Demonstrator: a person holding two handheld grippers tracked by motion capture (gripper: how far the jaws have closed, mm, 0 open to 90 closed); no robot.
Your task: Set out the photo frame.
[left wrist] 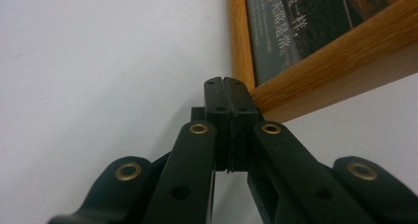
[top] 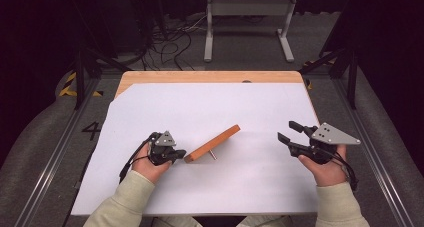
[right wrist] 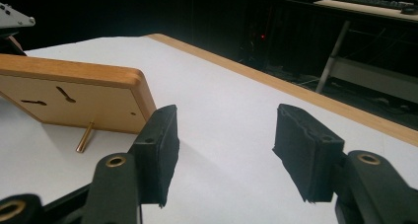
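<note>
Left claw (top: 176,154) is pinched together with nothing in it, tips right against the near end of the wooden picture frame (top: 212,143), which stands propped mid-counter (top: 150,102), nearer the front edge. Right claw (top: 289,133) hangs apart, empty, near the right edge.

A wooden table (top: 150,77) carries a big white sheet (top: 210,107); near the sheet's middle a wooden picture frame (top: 212,143) stands propped on its peg.
</note>
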